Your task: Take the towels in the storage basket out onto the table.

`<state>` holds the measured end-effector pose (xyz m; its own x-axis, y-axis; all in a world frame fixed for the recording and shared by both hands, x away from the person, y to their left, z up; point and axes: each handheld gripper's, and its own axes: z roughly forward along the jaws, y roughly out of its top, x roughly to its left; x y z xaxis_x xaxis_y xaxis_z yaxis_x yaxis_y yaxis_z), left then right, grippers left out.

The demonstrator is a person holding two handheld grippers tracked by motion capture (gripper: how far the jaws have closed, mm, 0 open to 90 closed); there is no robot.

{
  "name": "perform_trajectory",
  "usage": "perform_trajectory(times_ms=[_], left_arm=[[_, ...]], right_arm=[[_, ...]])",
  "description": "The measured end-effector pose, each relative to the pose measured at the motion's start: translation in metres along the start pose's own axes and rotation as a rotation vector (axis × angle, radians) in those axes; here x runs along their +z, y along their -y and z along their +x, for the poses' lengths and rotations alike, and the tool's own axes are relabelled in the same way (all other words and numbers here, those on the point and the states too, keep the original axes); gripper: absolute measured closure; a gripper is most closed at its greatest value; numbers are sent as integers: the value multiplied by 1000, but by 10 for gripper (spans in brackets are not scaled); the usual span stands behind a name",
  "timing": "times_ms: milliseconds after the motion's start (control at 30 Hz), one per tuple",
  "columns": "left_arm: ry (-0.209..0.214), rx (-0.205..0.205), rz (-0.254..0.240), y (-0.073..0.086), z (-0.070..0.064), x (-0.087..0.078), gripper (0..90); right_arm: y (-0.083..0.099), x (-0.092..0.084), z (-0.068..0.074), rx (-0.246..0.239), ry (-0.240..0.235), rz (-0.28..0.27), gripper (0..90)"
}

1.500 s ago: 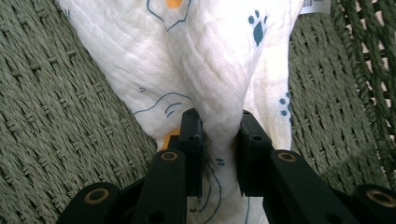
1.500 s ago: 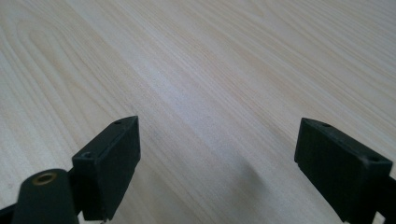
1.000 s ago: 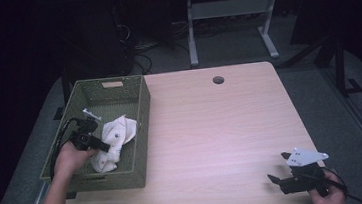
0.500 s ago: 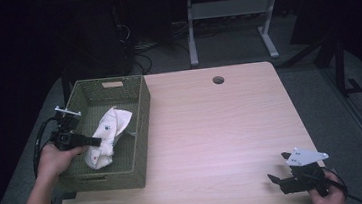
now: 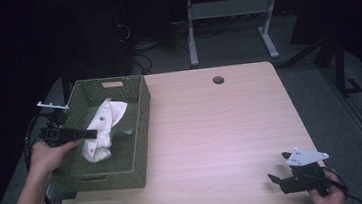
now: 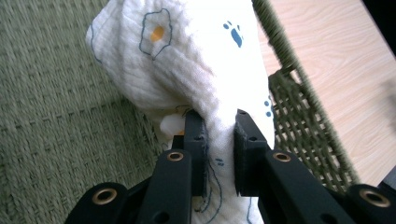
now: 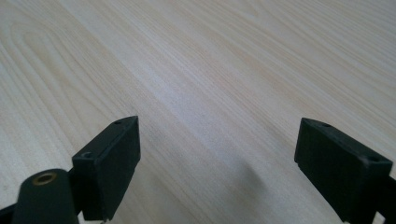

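- The left gripper [image 6: 219,135] pinches the white cloth [image 6: 196,60], lifted partly up inside the green basket [image 5: 139,136] on the table's left.
- The cloth is grabbed but not out yet.
- The right gripper [image 7: 217,172] waits spread wide, near right.

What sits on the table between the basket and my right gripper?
Nothing: in the high view bare wood runs from the green basket to the right gripper. The left gripper holds the white cloth in the basket.
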<state>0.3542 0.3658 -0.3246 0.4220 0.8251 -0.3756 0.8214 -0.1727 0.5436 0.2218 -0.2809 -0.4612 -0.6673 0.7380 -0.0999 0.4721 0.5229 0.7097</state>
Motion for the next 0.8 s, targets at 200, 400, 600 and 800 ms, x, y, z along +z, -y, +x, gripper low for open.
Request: perform_trajectory(times_ms=[200,400,600,800], left_arm=[[22,2,-40,-5,-5,-9,784],[32,13,-75,-14,-15,-19,784],[62,35,-105,-24,-27,-24,784],[80,54,-125,-32,-37,-28,784]], right_arm=[[0,0,0,-1,1,1,140],[0,0,0,1,2,1,140],[0,0,-1,-5,4,1,140],[0,0,-1,-6,3,0,140]])
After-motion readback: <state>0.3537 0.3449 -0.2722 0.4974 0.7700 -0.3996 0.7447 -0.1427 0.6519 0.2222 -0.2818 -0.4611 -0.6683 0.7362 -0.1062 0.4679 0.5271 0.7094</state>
